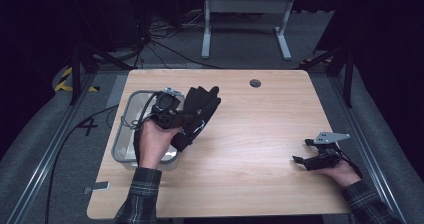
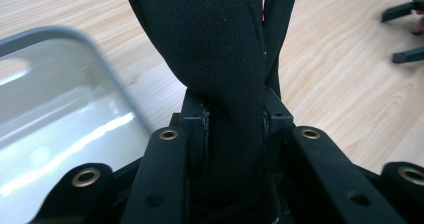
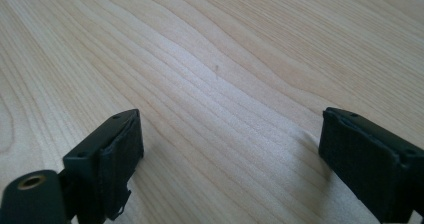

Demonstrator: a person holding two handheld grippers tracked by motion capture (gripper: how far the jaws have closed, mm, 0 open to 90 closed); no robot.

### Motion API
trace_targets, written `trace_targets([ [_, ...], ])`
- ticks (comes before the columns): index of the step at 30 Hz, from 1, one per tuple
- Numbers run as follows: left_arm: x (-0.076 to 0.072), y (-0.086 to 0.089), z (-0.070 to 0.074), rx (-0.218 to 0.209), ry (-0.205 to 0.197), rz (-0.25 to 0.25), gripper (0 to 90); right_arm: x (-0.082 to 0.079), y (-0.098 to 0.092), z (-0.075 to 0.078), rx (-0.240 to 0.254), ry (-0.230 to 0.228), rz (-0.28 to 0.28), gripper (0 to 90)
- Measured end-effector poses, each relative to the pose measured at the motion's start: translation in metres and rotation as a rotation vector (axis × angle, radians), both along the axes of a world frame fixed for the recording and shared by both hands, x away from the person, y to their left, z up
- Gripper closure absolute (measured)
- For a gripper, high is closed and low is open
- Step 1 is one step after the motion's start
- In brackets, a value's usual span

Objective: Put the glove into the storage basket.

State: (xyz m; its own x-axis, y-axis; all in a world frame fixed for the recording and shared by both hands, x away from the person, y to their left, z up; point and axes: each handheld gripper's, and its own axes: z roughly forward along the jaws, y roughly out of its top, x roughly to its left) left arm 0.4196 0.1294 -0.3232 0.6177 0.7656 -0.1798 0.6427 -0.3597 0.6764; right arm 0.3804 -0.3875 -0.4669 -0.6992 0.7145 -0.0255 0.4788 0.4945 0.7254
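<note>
Left tool (image 1: pixel 186 118): upper left of the high view, jaws clamped on a black glove (image 1: pixel 197 115); pads pinching the folded fabric at the cuff end, as seen at centre of the left gripper view.

Black glove (image 2: pixel 210 49): held clear of the counter (image 1: pixel 260 144), fingers fanned toward the top of the high view; gripped near the cuff, probably so the rest hangs free for carrying.

Clear plastic bin (image 1: pixel 127 134): left edge of the high view, just beside the held glove and partly under the left hand (image 1: pixel 152 144); likely source or destination of the glove, cannot tell which. Same bin (image 2: pixel 55 109) at left of the left gripper view.

Right tool (image 1: pixel 306 156): lower right of the high view, resting low on the counter, well apart from glove and bin; jaws wide apart with nothing between, bare wood (image 3: pixel 215 74) ahead; apparently parked, waiting.
</note>
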Motion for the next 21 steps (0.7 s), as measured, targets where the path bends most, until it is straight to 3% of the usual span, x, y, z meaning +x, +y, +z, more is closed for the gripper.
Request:
trace_targets([
  [11, -0.006, 0.049, -0.002, -0.022, 0.004, 0.121, 71.8, 0.0, 0.0, 0.0, -0.001, 0.0, -0.001, 11.2],
  [21, -0.006, 0.069, -0.013, -0.028, 0.021, 0.173, 71.7, 0.0, 0.0, 0.0, -0.001, 0.0, -0.003, 11.2],
])
